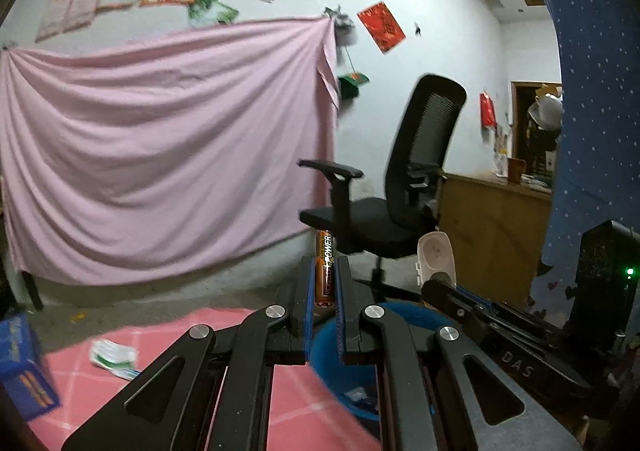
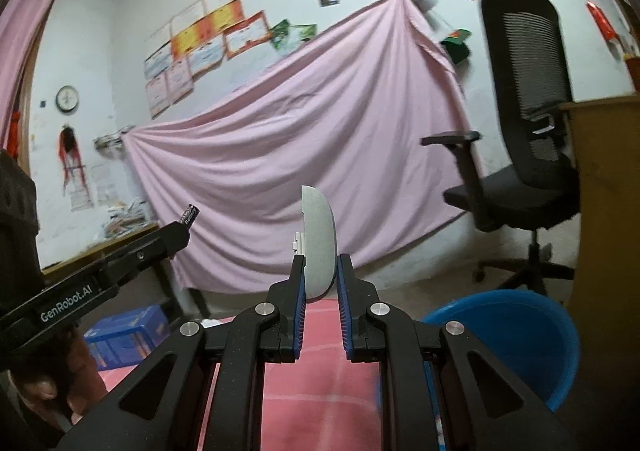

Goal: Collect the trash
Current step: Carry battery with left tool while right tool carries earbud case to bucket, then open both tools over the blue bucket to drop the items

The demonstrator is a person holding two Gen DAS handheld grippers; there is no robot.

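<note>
My left gripper (image 1: 324,271) is shut on an orange and black battery (image 1: 325,269), held upright above the blue bin (image 1: 348,375). It also shows at the left of the right wrist view (image 2: 182,229), with the battery (image 2: 189,214) sticking out of it. My right gripper (image 2: 320,267) is shut on a white and grey mouse-like shell (image 2: 318,243), held on edge. The right gripper (image 1: 440,283) and the shell (image 1: 436,255) also show in the left wrist view. The blue bin (image 2: 520,335) sits low on the right in the right wrist view.
A pink checked cloth (image 1: 132,379) covers the table, with a white and green wrapper (image 1: 114,357) on it. A blue crate (image 2: 124,335) stands at the left. A black office chair (image 1: 392,187) and a wooden cabinet (image 1: 492,235) stand behind the bin. A pink sheet (image 1: 160,155) hangs on the wall.
</note>
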